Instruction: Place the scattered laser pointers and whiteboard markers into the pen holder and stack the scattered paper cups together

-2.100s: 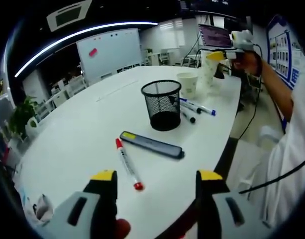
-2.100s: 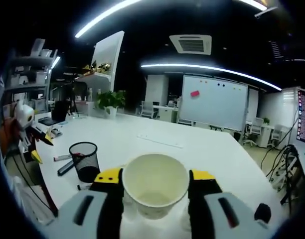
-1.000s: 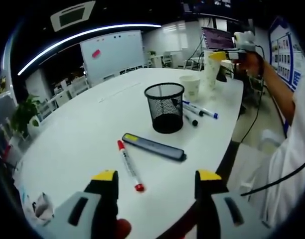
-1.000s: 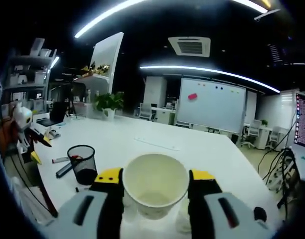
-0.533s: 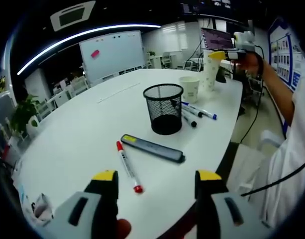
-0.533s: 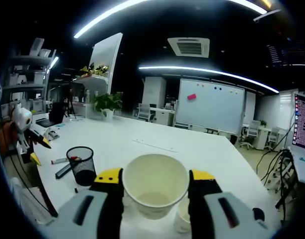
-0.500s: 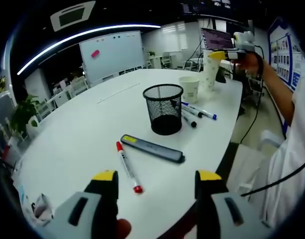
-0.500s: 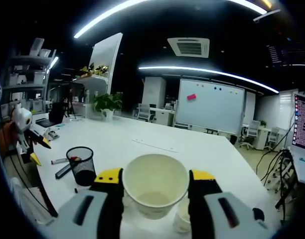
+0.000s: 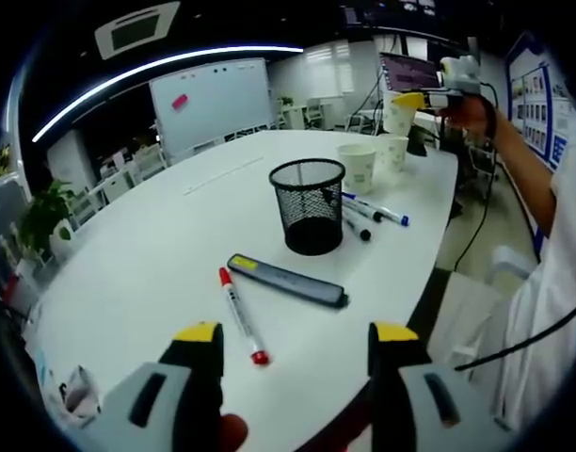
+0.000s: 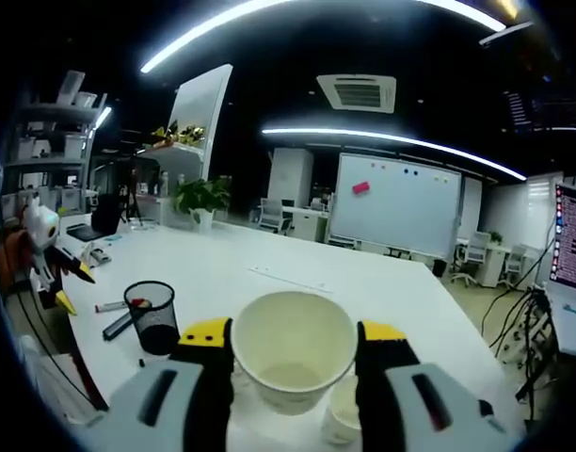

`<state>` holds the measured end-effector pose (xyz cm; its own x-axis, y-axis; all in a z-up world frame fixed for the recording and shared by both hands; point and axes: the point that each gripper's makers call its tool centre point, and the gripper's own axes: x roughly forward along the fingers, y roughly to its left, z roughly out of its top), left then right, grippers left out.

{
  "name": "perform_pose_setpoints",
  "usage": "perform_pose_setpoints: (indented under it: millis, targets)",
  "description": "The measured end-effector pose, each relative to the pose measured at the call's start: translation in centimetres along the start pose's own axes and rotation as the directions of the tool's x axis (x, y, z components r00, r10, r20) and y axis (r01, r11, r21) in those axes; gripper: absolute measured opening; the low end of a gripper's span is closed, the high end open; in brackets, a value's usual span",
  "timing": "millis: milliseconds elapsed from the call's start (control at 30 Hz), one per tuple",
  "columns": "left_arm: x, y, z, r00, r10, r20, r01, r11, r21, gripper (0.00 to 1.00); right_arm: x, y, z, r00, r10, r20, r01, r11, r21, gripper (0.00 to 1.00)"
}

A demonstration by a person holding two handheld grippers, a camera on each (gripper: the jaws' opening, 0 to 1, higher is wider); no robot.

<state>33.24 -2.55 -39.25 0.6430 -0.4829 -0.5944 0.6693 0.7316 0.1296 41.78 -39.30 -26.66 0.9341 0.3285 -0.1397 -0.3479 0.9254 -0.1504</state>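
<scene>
My right gripper (image 10: 293,334) is shut on a white paper cup (image 10: 293,353), held upright in the air. In the left gripper view that held cup (image 9: 397,111) hangs above a second cup (image 9: 393,151), with a third cup (image 9: 357,168) beside it. The black mesh pen holder (image 9: 308,202) stands mid-table. A red-capped marker (image 9: 239,301) and a dark laser pointer (image 9: 286,279) lie in front of it. Blue-capped and black markers (image 9: 375,203) lie to its right. My left gripper (image 9: 295,339) is open above the near table edge, holding nothing.
The white oval table (image 9: 156,245) ends close on the right, where a person's arm (image 9: 514,160) and a cable reach in. A laptop (image 9: 408,71) sits at the far end. Crumpled paper (image 9: 79,391) lies near the left jaw. A whiteboard (image 10: 396,202) stands beyond.
My right gripper has risen with its cup, which now hangs apart from the cup beneath it. The left gripper has barely moved.
</scene>
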Motion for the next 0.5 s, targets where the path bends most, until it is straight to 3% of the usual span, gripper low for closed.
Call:
perform_pose_setpoints:
  millis: [500]
  targets:
    - [-0.06, 0.05, -0.16, 1.000, 0.003, -0.008, -0.003, 1.000, 0.003, 0.62, 0.17, -0.48, 0.44, 1.000, -0.007, 0.005, 0.007, 1.000, 0.005, 0.51]
